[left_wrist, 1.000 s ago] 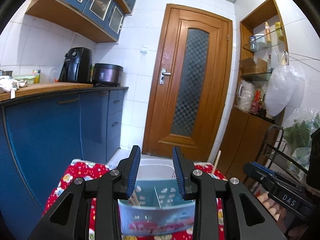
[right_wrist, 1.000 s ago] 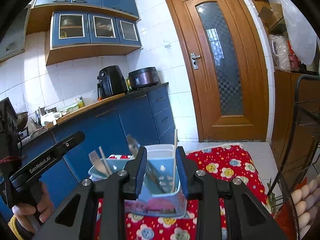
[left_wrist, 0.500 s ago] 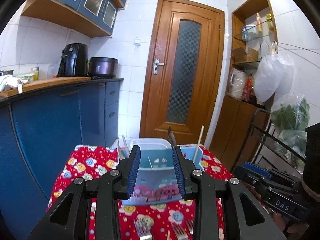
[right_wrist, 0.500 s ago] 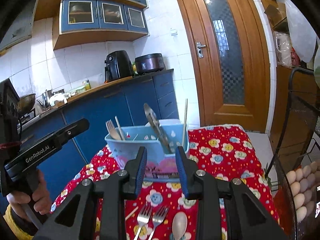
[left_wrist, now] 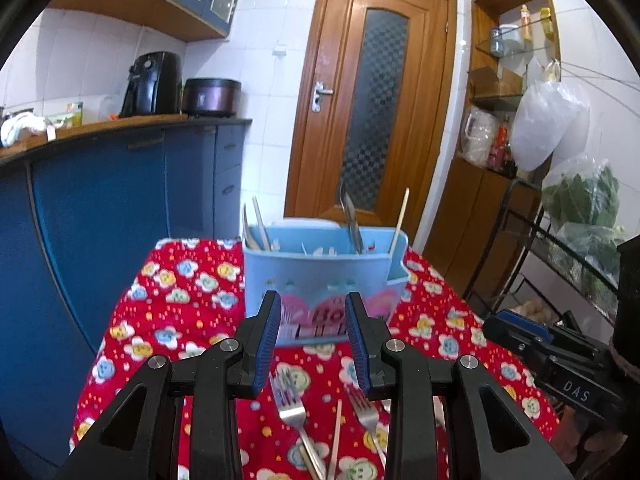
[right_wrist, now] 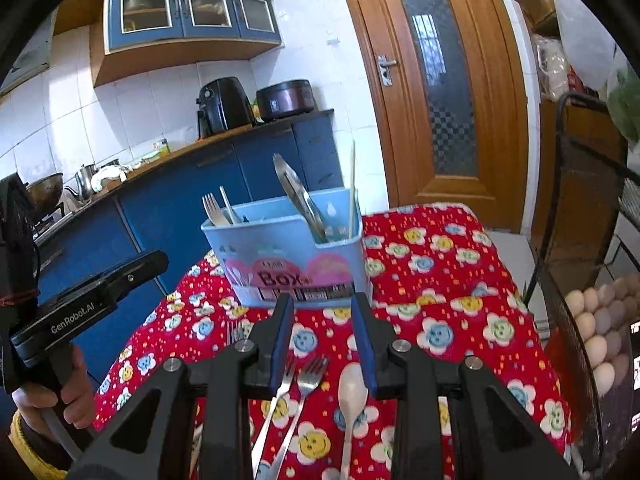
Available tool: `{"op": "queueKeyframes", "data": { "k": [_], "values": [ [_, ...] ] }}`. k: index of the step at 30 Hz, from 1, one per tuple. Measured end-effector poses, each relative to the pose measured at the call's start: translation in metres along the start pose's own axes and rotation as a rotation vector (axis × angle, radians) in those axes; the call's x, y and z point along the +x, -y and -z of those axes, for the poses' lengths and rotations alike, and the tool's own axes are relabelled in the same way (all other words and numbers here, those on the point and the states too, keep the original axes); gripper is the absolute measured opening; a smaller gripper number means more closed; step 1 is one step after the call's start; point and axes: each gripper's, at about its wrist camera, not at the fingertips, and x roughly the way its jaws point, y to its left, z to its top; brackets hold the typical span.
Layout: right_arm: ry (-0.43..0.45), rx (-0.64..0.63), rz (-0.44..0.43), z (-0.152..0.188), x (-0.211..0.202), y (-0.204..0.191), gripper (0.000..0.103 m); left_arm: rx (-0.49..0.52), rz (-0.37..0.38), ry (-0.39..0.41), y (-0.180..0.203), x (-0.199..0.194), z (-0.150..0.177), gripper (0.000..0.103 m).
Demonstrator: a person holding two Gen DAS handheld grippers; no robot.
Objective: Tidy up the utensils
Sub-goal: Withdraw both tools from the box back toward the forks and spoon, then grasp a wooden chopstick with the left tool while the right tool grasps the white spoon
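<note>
A light blue utensil box (left_wrist: 320, 276) stands on a red flowered cloth (left_wrist: 168, 304); it also shows in the right wrist view (right_wrist: 288, 256). It holds a fork, tongs (right_wrist: 300, 196) and a chopstick (right_wrist: 353, 188). Two forks (right_wrist: 296, 392) and a white spoon (right_wrist: 352, 392) lie on the cloth in front of the box. The forks (left_wrist: 296, 412) and a chopstick (left_wrist: 336, 436) also show in the left wrist view. My left gripper (left_wrist: 314, 340) is open and empty, above the loose utensils. My right gripper (right_wrist: 324, 340) is open and empty, just short of the box.
Blue kitchen cabinets (left_wrist: 100, 208) run along the left. A wooden door (left_wrist: 372, 100) stands behind the table. A black wire rack (right_wrist: 580, 240) with a tray of eggs (right_wrist: 596, 320) stands to the right. The other gripper's handle (right_wrist: 92, 304) is at the left.
Both grippers have drawn back and away from the box. The box now sits farther off, and the loose forks, spoon and chopstick on the cloth have come into view.
</note>
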Motion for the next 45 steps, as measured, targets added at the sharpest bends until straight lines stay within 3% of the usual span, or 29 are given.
{"op": "queueKeyframes", "data": {
  "k": [14, 22, 31, 39, 41, 45],
  "values": [
    [-0.128, 0.045, 0.022, 0.034, 0.011, 0.017, 0.033, 0.016, 0.044, -0.146, 0.012, 0.022, 0.037, 0.034],
    [-0.202, 0.061, 0.037, 0.05, 0.023, 0.029, 0.033, 0.048, 0.038, -0.272, 0.017, 0.043, 0.057, 0.034],
    [-0.243, 0.059, 0.047, 0.057, 0.032, 0.032, 0.033, 0.186, 0.047, -0.391, 0.037, 0.068, 0.079, 0.034],
    [-0.253, 0.055, 0.046, 0.058, 0.035, 0.033, 0.033, 0.191, 0.026, -0.46, 0.035, 0.088, 0.087, 0.034],
    [-0.256, 0.057, 0.047, 0.059, 0.036, 0.035, 0.033, 0.188, 0.031, -0.475, 0.034, 0.091, 0.088, 0.032],
    [-0.267, 0.066, 0.035, 0.059, 0.038, 0.037, 0.033, 0.169, 0.089, -0.522, 0.032, 0.101, 0.089, 0.017]
  ]
}}
